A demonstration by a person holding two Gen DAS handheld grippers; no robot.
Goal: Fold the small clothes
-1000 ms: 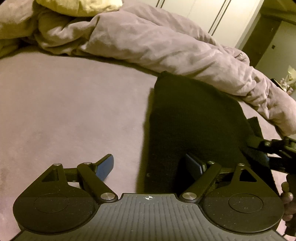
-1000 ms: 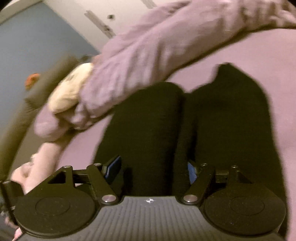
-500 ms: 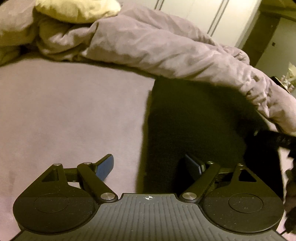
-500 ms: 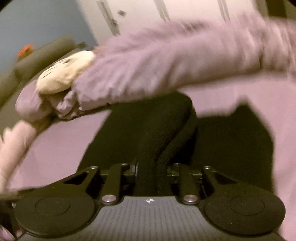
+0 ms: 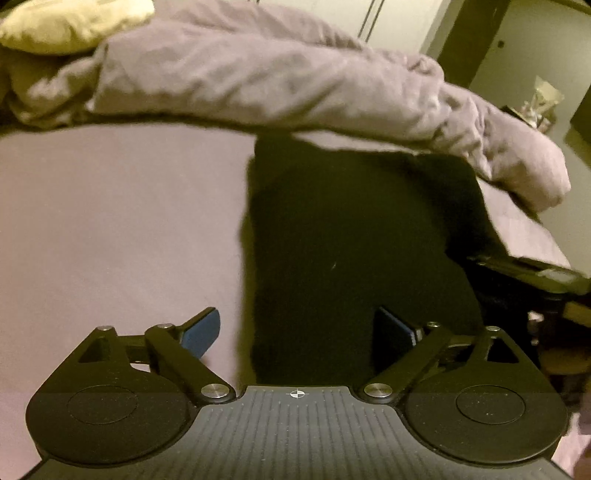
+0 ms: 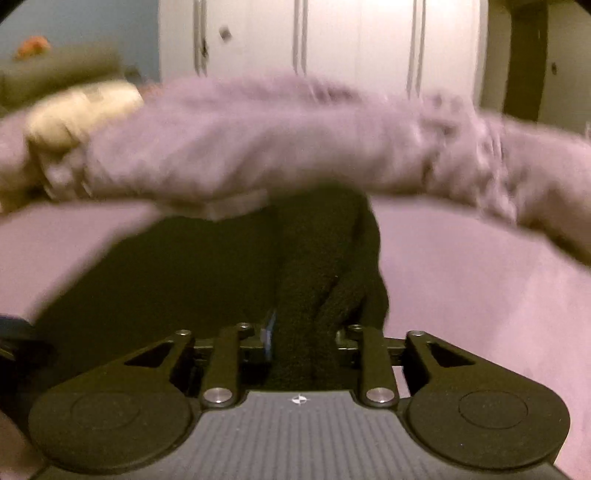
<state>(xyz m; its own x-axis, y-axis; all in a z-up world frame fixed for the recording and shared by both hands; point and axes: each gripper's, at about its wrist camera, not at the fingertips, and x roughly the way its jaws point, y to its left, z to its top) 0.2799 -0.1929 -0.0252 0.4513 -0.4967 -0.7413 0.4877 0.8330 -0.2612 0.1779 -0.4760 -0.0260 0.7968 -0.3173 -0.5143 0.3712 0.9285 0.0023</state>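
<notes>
A black knitted garment (image 5: 351, 229) lies on the purple bed sheet (image 5: 110, 221). My left gripper (image 5: 301, 332) is open, hovering over the garment's near left edge, its left finger over bare sheet. In the right wrist view my right gripper (image 6: 303, 339) is shut on a bunched fold of the black garment (image 6: 314, 280) and lifts it off the sheet. The right gripper shows in the left wrist view at the right edge (image 5: 535, 273). The right view is blurred by motion.
A crumpled purple duvet (image 5: 295, 81) runs across the back of the bed, with a yellow pillow (image 5: 66, 22) at the far left. White wardrobe doors (image 6: 351, 40) stand behind. The bed's edge drops off at the right (image 5: 554, 236).
My right gripper closed on the garment's edge and has lifted and swung it leftward over the garment. My left gripper stayed open and shifted slightly forward.
</notes>
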